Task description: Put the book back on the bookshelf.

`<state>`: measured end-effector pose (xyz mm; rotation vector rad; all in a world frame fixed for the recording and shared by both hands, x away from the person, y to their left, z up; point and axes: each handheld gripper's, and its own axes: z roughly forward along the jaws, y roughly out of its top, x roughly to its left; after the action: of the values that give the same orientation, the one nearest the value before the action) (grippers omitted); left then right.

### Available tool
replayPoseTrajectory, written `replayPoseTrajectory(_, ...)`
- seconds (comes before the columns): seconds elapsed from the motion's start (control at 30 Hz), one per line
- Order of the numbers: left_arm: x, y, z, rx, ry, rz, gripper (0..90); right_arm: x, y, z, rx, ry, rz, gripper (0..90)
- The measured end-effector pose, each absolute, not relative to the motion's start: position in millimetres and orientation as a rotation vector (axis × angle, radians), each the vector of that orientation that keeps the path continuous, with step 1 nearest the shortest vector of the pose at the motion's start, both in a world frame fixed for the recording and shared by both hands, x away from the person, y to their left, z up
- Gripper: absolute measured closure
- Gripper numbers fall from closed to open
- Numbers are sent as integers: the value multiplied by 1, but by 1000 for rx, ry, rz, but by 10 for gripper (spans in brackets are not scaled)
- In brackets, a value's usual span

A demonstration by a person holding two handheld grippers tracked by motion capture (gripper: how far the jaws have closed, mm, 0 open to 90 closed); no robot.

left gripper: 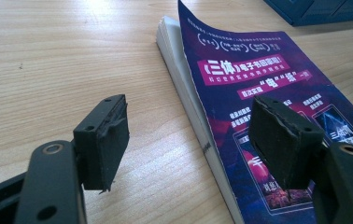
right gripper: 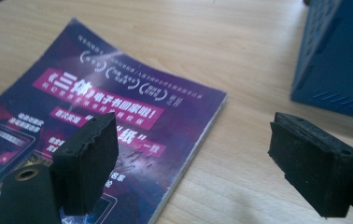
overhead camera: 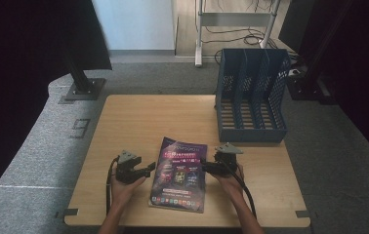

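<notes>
Dim, soft indoor light falls on the wooden table (overhead camera: 138, 117), with dark, underexposed curtains to either side of it. The high view is slightly soft throughout. In both gripper views the black jaws nearest the camera are blurred. A pale sheen of glare crosses the glossy purple magazine (right gripper: 118, 107) cover, and the blue file rack (right gripper: 338, 56) beyond the magazine is out of focus.

A light wooden table (overhead camera: 138, 126) carries a purple magazine (overhead camera: 180, 173) at six o'clock and a blue file rack (overhead camera: 251, 97) at two o'clock.
</notes>
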<state>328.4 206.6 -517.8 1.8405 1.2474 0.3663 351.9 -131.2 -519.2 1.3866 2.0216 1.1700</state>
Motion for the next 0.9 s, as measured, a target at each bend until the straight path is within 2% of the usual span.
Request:
replayPoseTrajectory(0.6, 329, 198, -521, 1869, 1230, 352, 291, 360, -111, -542, 1403, 2122, 1111, 151)
replayPoseTrajectory(0.9, 329, 197, -523, 1876, 1228, 349, 291, 364, -108, -548, 1419, 2142, 1079, 186)
